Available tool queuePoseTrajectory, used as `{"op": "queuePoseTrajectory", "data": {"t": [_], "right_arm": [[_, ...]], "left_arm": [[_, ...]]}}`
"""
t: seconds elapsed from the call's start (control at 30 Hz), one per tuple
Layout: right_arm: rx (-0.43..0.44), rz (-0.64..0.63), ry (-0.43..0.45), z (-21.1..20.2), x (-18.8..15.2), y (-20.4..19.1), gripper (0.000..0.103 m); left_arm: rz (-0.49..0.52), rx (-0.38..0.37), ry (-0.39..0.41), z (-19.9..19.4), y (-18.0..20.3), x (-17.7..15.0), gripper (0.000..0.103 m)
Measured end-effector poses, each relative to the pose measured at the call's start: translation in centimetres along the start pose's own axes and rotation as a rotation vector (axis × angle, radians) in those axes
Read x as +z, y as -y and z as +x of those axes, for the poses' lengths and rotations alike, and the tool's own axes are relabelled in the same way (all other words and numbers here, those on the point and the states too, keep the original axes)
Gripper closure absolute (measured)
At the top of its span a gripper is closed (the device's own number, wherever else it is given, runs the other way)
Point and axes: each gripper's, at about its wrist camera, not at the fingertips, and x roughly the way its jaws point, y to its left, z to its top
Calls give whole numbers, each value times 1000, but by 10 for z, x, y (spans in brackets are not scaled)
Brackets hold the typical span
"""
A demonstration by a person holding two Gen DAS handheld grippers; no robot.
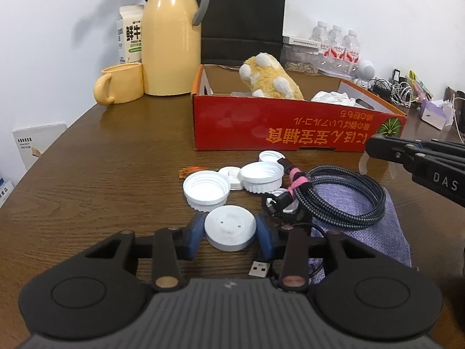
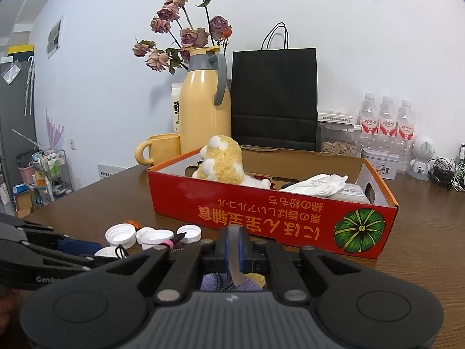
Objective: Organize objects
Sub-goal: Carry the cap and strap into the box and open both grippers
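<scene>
Gripping a white cap (image 1: 230, 230) between its blue pads (image 1: 195, 234), our left gripper (image 1: 231, 232) sits low over the brown table (image 1: 101, 174); the pads touch the cap's rim on both sides. Just beyond it lies a cluster of more white caps (image 1: 232, 180), and to their right a coiled braided cable (image 1: 343, 200) tied with a pink strap, resting on a purple cloth (image 1: 386, 232). A loose USB plug (image 1: 259, 268) lies near the gripper's body.

Our right gripper (image 2: 234, 245) is fully closed, with a pale strip caught between its pads; it reads "DAS" on its side in the left view.

Farther back stands a red box (image 2: 261, 212) printed with upside-down Japanese text and a green pumpkin, holding a plush toy (image 2: 222, 161) and white cloth (image 2: 316, 184). Behind it we see a yellow jug (image 2: 203, 107), a mug (image 2: 159, 148), a milk carton (image 1: 130, 33) and red-labelled water bottles (image 2: 386, 119).
</scene>
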Motion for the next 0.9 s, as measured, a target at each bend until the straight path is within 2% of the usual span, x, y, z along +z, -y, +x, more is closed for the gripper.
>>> {"op": "queuePoseTrajectory", "data": {"t": [0.43,0.9], "right_arm": [[3,16,35,-9,5,3,98],[-18,6,125,-10,44,15,98]], "left_arm": [[-11,4,94,-27,1,11,63],[33,-93,237,-35,37,73,63]]}}
